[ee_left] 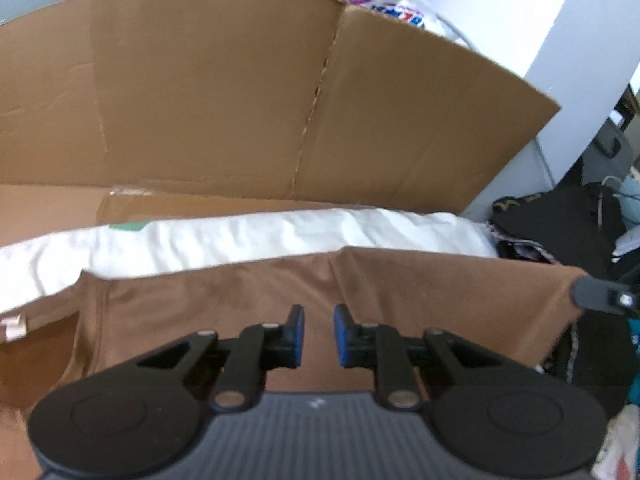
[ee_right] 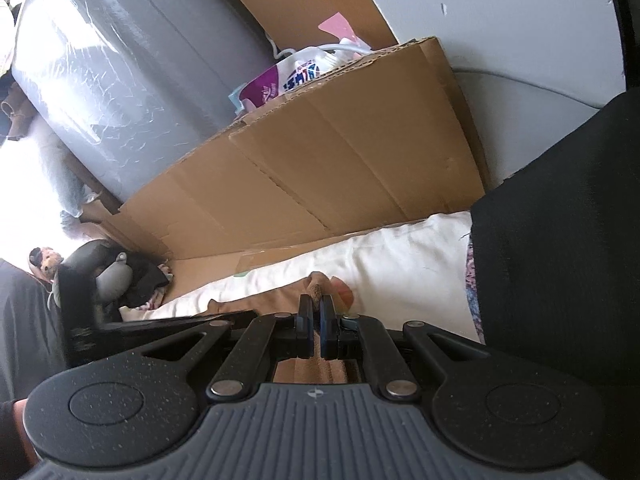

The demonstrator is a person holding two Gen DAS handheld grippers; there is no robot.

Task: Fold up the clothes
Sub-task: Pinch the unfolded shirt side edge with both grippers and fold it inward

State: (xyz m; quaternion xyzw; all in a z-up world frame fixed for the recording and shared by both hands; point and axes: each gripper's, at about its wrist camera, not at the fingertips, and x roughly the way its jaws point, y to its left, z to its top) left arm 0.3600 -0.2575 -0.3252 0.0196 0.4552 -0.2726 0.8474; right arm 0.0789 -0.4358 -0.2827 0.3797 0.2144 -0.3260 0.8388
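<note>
The brown garment (ee_left: 280,300) lies spread near the camera, over a white sheet (ee_left: 280,236). The right gripper (ee_right: 316,320) is clenched on its right corner; the left gripper (ee_left: 319,332) hovers released. Judged best: pinch the left edge, keep tension, fold evenly.

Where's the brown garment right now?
In the left wrist view, the brown garment is spread ahead of the open left gripper, over the white bedding before the cardboard. The right gripper pinches its edge.
</note>
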